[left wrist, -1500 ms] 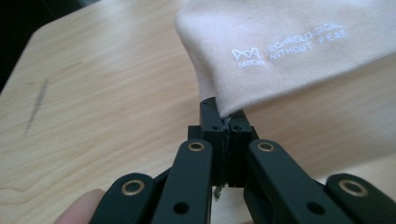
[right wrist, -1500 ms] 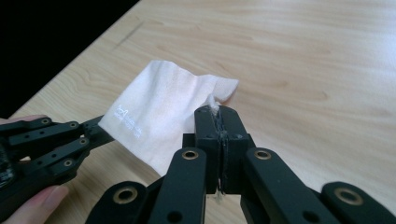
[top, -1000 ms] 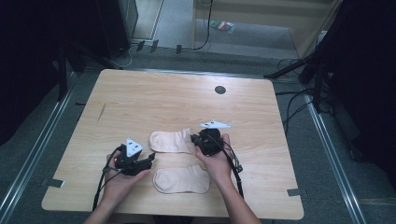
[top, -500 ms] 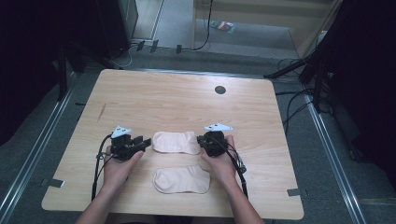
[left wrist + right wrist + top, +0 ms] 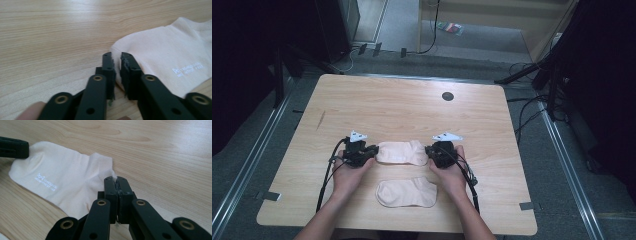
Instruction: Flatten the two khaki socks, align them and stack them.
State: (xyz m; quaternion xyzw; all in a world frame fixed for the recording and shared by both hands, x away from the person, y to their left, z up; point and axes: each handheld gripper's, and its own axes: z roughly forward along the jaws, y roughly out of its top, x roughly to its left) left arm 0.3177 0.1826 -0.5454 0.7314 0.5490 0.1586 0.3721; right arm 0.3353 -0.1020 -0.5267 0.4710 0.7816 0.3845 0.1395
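A pale pink sock (image 5: 402,152) lies flat on the wooden table (image 5: 412,105), stretched between my two grippers. My left gripper (image 5: 373,149) is at its toe. In the left gripper view (image 5: 117,56) the jaws stand a narrow gap apart, one over the wood and one over the sock (image 5: 162,50), with the toe's edge in the gap. My right gripper (image 5: 430,150) is at the cuff end; in the right gripper view (image 5: 117,180) it is shut, with a tuft of the sock's (image 5: 57,175) cuff pinched at its tips. A second matching sock (image 5: 407,192) lies flat nearer the front edge.
A dark round hole (image 5: 447,96) sits in the table toward the back right. Black cables (image 5: 326,175) trail from both grippers toward the front edge. The left gripper's jaw (image 5: 12,147) rests at the toe in the right gripper view. Dark floor and cables surround the table.
Both grippers have drawn apart, the left going leftward and the right a little rightward, and the upper sock has been pulled out flat between them. The lower sock has not moved.
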